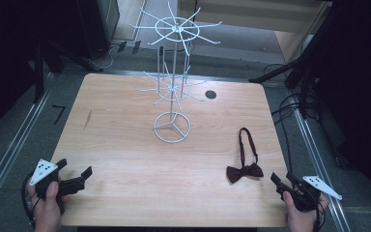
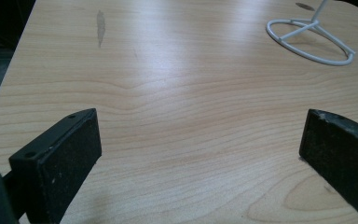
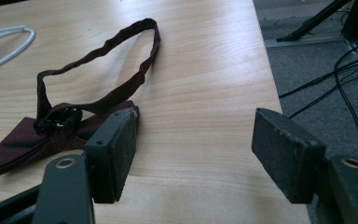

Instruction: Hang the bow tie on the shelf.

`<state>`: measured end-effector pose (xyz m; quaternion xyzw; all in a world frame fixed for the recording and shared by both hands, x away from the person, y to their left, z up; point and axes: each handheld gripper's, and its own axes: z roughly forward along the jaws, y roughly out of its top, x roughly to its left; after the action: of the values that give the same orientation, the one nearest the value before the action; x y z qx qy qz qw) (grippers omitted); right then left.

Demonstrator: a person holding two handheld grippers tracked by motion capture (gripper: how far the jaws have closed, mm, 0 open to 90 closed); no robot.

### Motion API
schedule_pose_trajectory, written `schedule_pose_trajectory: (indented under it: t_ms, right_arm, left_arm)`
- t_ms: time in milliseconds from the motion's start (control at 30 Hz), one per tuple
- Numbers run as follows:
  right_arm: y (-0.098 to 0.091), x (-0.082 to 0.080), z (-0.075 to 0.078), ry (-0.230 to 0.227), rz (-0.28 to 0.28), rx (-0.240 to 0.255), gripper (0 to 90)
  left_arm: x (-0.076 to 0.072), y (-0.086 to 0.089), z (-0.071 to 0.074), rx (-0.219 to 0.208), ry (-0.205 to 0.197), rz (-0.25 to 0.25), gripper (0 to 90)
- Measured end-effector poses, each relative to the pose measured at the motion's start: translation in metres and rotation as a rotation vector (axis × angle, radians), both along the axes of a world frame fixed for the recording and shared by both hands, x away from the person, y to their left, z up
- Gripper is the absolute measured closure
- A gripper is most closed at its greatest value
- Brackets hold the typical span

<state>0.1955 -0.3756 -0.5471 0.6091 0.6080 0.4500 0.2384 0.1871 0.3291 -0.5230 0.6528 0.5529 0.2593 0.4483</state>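
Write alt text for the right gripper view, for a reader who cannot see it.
A dark red bow tie with a looped strap lies flat on a light wooden table, just left of the right hand-held gripper, whose two black jaws stand open with nothing between them. Part of a white wire stand base shows at upper left.

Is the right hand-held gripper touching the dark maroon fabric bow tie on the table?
Apart. The high view shows bare wood between the right hand-held gripper and the dark maroon fabric bow tie; its jaws stand open.

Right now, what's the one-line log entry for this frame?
left gripper open, empty | right gripper open, near bow tie, not touching | white wire rack mid-table, hooks bare
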Motion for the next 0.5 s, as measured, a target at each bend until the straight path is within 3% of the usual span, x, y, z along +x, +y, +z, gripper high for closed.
schedule_pose_trajectory:
  t_ms: [67, 133, 167, 367, 500]
  right_arm:
    - [0.001, 0.002, 0.001, 0.025, -0.009, -0.003, 32.5]
    - [0.000, 0.004, 0.005, 0.060, -0.013, 0.046, 32.7]
    - [0.000, 0.004, 0.005, 0.060, -0.013, 0.046, 32.7]
    - [0.012, 0.013, 0.033, 0.088, 0.014, -0.037, 33.0]
    - [0.020, 0.024, 0.044, 0.147, 0.045, -0.066, 32.5]
  left_arm:
    - [0.000, -0.001, 0.000, 0.004, 0.002, -0.001, 0.0]
    - [0.000, -0.001, 0.000, 0.006, -0.004, -0.004, 0.0]
    - [0.000, -0.001, 0.000, 0.006, -0.004, -0.004, 0.0]
    - [-0.001, -0.001, 0.000, 0.003, -0.005, -0.010, 0.0]
    - [-0.001, 0.000, 0.000, -0.002, -0.005, -0.005, 0.0]
